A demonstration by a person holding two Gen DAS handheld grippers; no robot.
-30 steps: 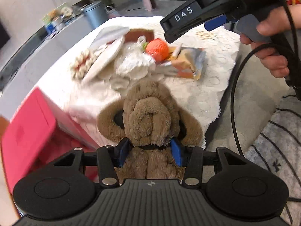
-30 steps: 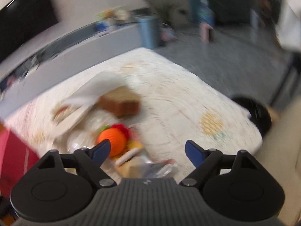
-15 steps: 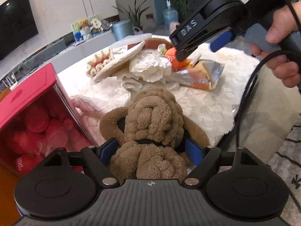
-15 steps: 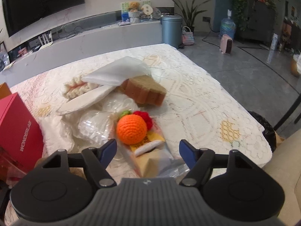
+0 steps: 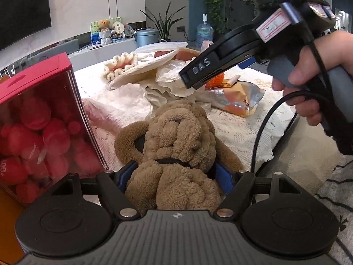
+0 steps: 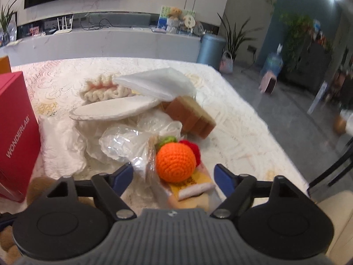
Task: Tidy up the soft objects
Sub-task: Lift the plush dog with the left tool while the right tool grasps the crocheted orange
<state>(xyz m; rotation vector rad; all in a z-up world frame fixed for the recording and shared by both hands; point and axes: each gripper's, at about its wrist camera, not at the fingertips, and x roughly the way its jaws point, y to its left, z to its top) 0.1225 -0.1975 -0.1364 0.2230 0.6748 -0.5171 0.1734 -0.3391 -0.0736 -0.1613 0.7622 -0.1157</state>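
left wrist view: the left gripper (image 5: 176, 176) straddles the plush dog (image 5: 178, 148) at the table's (image 5: 240, 132) near edge, blue pads set wide on either flank and closing a touch, though fur hides whether they press, so no firm grip yet by the look of it. the dog's long axis runs away from the camera, head far, body tucked near between the jaws. the red box (image 5: 42, 119) stands just left of it, likely the drop spot. over on the right wrist view, the right gripper (image 6: 174, 174) is opening, jaws wide, with the orange ball (image 6: 175, 162) dead ahead and just beyond the tips, nothing held. the ball sits on a snack bag (image 6: 189, 187), half covered by the gripper body. the dog's lower half is cut off.
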